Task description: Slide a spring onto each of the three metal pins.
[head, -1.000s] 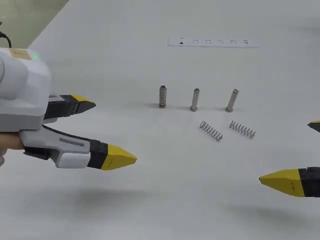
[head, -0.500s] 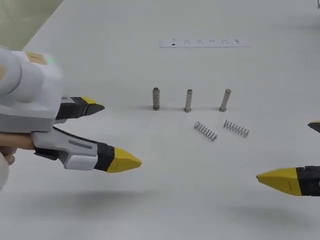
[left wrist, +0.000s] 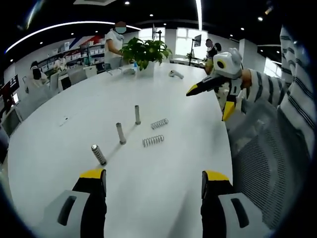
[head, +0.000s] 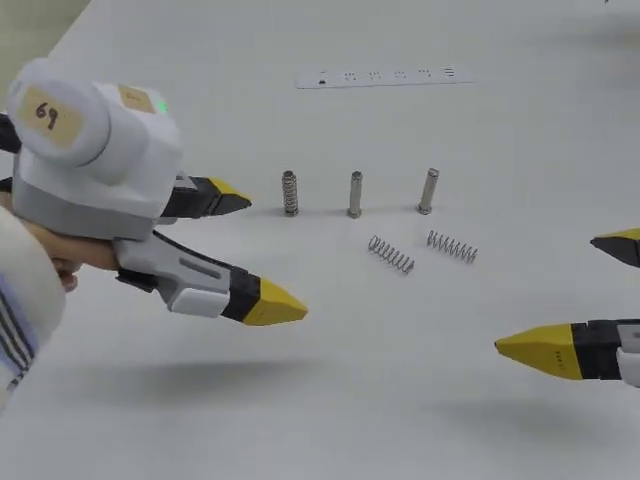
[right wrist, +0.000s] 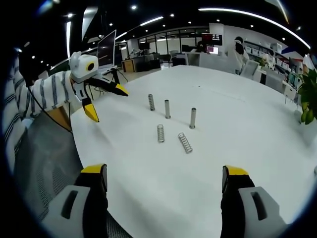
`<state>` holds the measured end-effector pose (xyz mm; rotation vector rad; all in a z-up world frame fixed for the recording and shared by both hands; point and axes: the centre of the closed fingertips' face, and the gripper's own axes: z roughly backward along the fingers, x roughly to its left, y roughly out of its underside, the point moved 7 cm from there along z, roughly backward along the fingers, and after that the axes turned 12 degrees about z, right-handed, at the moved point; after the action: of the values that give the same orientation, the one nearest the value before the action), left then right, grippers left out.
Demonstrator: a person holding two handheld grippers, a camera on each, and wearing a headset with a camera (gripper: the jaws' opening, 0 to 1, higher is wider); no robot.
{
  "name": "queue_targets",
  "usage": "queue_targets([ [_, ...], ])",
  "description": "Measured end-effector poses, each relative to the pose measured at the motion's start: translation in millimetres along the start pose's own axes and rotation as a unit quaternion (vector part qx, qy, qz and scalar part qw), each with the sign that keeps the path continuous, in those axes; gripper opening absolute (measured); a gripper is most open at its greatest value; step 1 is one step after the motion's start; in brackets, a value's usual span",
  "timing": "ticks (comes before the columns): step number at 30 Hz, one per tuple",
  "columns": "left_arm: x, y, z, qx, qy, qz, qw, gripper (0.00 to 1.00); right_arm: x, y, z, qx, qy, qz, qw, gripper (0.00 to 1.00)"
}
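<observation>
One pin dressed, two bare; both grippers hover with fingers spread and empty.
The left gripper hangs beside the sprung pin. The middle pin and right pin stand bare, with the left spring and right spring lying on the desk just before them and the right gripper nearest. Pinching a spring near one end and lowering it upright should spare the pins. Bare desk opens all round.

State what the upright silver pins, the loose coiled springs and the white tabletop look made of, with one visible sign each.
Upright silver pins: probably steel, smooth grey sheen. Loose coiled springs: thin metal wire, likely steel; open grey coils. White tabletop: perhaps matt laminate or painted board; even, dull surface, soft shadows.
</observation>
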<state>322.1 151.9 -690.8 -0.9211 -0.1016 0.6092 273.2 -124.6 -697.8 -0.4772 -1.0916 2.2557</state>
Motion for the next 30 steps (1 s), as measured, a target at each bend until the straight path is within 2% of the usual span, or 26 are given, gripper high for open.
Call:
queue_targets([
  [2, 1.0, -3.5, -6.0, 0.0, 0.005, -0.002, 1.0, 0.74, 0.7, 0.3, 0.0, 0.001, 0.002, 0.002, 1.0, 0.93],
  [4, -0.3, -5.2, -11.5, 0.012, 0.018, -0.004, 0.9998, 0.72, 1.6, 0.6, 0.1, 0.003, 0.003, 0.004, 1.0, 0.93],
  [7, -1.4, -8.3, -18.9, 0.026, 0.03, -0.028, 0.9988, 0.71, 2.8, 1.5, -0.1, 0.006, 0.005, 0.0, 1.0, 0.94],
  [14, 0.9, -19.4, -40.2, 0.038, 0.054, -0.052, 0.9965, 0.65, 6.1, 4.6, -0.8, 0.012, -0.001, -0.003, 0.9999, 0.93],
  [17, 1.4, -23.0, -48.2, 0.048, 0.062, -0.047, 0.9957, 0.61, 7.3, 4.5, -0.5, 0.01, 0.0, -0.007, 0.9999, 0.93],
  [20, 0.6, -28.1, -54.9, 0.048, 0.066, -0.059, 0.9949, 0.58, 8.0, 5.3, -0.1, 0.01, 0.0, -0.012, 0.9999, 0.93],
  [27, 3.1, -33.1, -76.8, 0.06, 0.076, -0.09, 0.9913, 0.52, 9.7, 7.6, 1.8, 0.011, 0.001, -0.017, 0.9998, 0.93],
  [30, 3.5, -32.3, -83.5, 0.081, 0.082, -0.101, 0.9881, 0.47, 11.4, 7.9, 1.9, 0.012, 0.0, -0.024, 0.9996, 0.93],
])
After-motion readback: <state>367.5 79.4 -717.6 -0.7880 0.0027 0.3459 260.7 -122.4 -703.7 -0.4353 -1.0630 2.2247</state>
